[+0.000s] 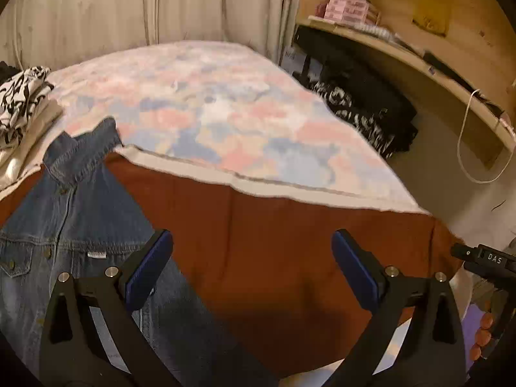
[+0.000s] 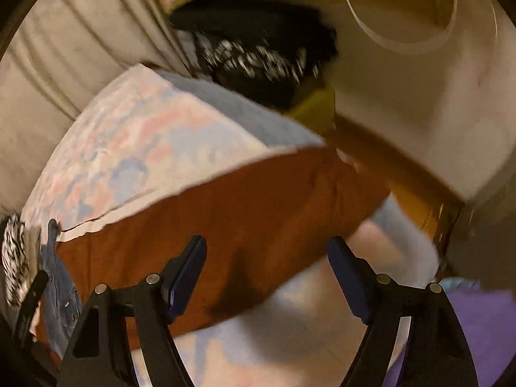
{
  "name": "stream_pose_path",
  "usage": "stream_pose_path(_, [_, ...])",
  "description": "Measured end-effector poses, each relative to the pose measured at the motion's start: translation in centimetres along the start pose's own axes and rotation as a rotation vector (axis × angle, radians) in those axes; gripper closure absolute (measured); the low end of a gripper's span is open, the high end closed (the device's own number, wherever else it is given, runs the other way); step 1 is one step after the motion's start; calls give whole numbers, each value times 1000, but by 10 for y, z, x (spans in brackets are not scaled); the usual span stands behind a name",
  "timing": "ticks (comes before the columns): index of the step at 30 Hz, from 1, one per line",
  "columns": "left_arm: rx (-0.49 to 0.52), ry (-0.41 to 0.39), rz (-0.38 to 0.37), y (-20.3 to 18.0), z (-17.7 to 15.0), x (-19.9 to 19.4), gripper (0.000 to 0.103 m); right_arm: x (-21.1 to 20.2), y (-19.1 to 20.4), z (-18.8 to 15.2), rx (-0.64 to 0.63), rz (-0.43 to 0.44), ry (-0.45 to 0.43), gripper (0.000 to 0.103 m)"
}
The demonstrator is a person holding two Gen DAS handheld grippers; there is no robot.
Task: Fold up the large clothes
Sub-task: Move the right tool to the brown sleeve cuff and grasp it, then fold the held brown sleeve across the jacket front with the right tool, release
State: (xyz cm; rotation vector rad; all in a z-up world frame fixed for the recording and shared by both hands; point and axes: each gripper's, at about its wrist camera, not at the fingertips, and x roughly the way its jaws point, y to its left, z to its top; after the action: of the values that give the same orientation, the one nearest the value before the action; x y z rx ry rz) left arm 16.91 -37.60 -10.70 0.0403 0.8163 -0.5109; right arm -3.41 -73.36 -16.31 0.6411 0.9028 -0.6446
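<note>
Both tongs were spread wide and pinched nothing. From the left wrist view, my left gripper hovered over the rust-brown sheet, its blue pads well apart. The denim jacket lay flat on that sheet under and beyond the left finger, off to the left of the gap, so the open jaws framed mostly bare brown cloth. Its collar pointed away from me, up toward the pastel blanket. At the right edge of that view my other tool showed as a black bar beside my fingers.

From the right wrist view, my right gripper hung past the near corner of the bed, also open, with the brown sheet under its left finger and blurred pale bedding below the right one. The jacket sat well off to the far left there, only a strip of it showing, near the other tool.

Farther off, a stack of black-and-white patterned clothes rested at the left edge of the bed beside the collar. Beyond the blanket hung pale curtains. To the right, a dark printed garment hung under a wooden shelf, with a white cord dangling from it.
</note>
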Motion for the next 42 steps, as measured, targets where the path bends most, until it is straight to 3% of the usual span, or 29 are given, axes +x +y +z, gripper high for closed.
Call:
stream_pose_path(6, [-69,130,21,16,-6,28,8,64,-20,-9,70,-16,51,25])
stream_pose_path(9, [-70,133,38,25,-4,26,23,82,-10,-4,69,-38,58,26])
stream_pose_path(10, [-65,118,59,28,-3,23,33,88,-7,-2,73,-45,62,27])
stream_pose_path(11, [-60,102,83,30,-2,19,42,89,-1,1,74,-55,61,32])
stream_pose_path(13, [-47,71,141,36,0,12,52,90,7,4,67,-103,44,65])
stream_pose_path(14, [-49,64,147,38,2,8,59,89,12,6,65,-100,38,72])
stream_pose_path(15, [-51,57,157,42,3,3,62,87,15,7,77,-69,24,86])
stream_pose_path(18, [-53,45,202,56,7,-10,64,64,41,11,54,-24,-58,93])
stream_pose_path(20, [-56,41,218,66,10,-22,64,42,69,12,-18,-5,-135,93])
stream_pose_path(24, [-137,66,179,104,10,-48,64,-8,156,-1,-219,151,-272,93])
stream_pose_path(29, [-185,52,192,156,-1,-82,64,-24,262,-49,-438,349,-231,93])
stream_pose_path(32, [-203,55,186,183,-11,-94,63,-4,321,-96,-564,371,-168,92])
stream_pose_path(33, [-210,58,186,192,-15,-97,63,11,339,-115,-607,363,-126,89])
stream_pose_path(35, [-223,68,188,206,-22,-98,63,36,360,-144,-658,353,-44,66])
stream_pose_path(36, [-231,80,183,214,-26,-98,62,56,371,-159,-690,333,13,44])
stream_pose_path(37, [-243,94,170,221,-31,-96,62,68,373,-176,-714,307,35,39])
stream_pose_path(39, [-269,127,131,232,-39,-91,61,87,373,-196,-741,253,56,39])
stream_pose_path(42, [-298,152,83,235,-45,-82,59,77,359,-200,-694,321,50,39])
